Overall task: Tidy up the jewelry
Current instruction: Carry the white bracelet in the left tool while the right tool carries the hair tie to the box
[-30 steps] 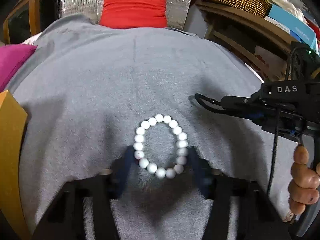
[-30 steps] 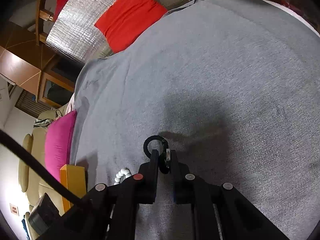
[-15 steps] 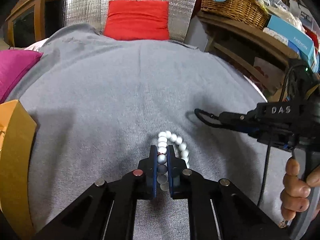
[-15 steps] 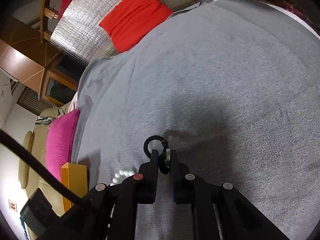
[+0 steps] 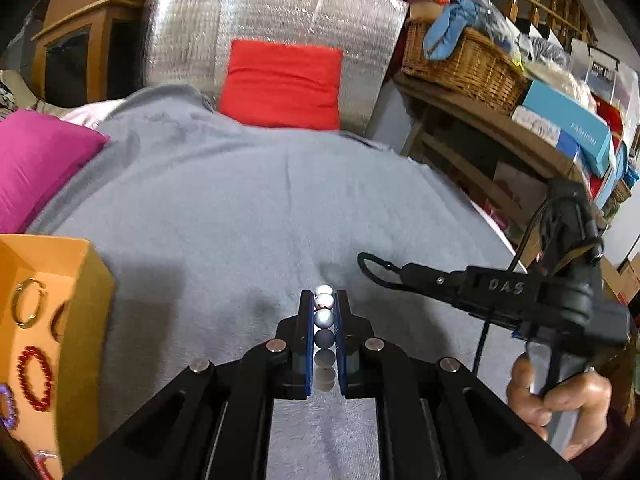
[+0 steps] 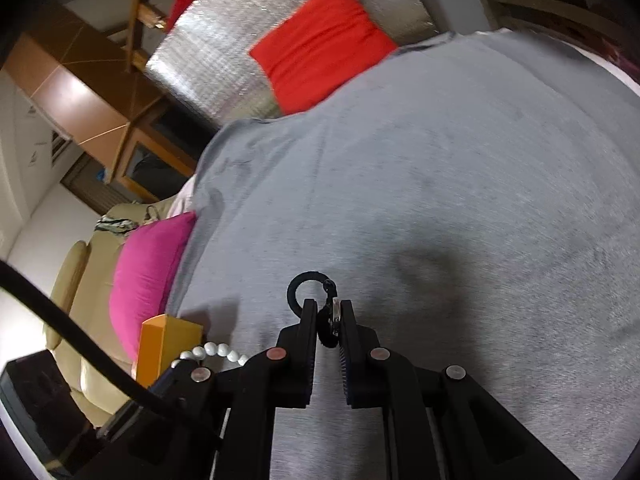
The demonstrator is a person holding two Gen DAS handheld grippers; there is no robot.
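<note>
My left gripper (image 5: pixel 323 300) is shut on a white bead bracelet (image 5: pixel 324 312), lifted above the grey blanket (image 5: pixel 240 216); the beads also show in the right wrist view (image 6: pixel 218 350). My right gripper (image 6: pixel 329 312) is shut on a black ring-shaped piece (image 6: pixel 308 292), held above the blanket; it shows in the left wrist view (image 5: pixel 378 266) to the right of the beads. An orange box (image 5: pixel 86 320) at the left holds gold hoops (image 5: pixel 26 308), a red bead bracelet (image 5: pixel 36 376) and purple pieces; its corner shows in the right wrist view (image 6: pixel 168 344).
A pink cushion (image 5: pixel 36 164) lies at the left and a red cushion (image 5: pixel 282 84) at the far end against a silver panel. A wooden shelf with a wicker basket (image 5: pixel 460 64) and boxes stands at the right.
My left gripper closed on the white bracelet that lay flat on the blanket and lifted it, tilting up so the orange box came into view. The right gripper stayed shut on the black ring.
</note>
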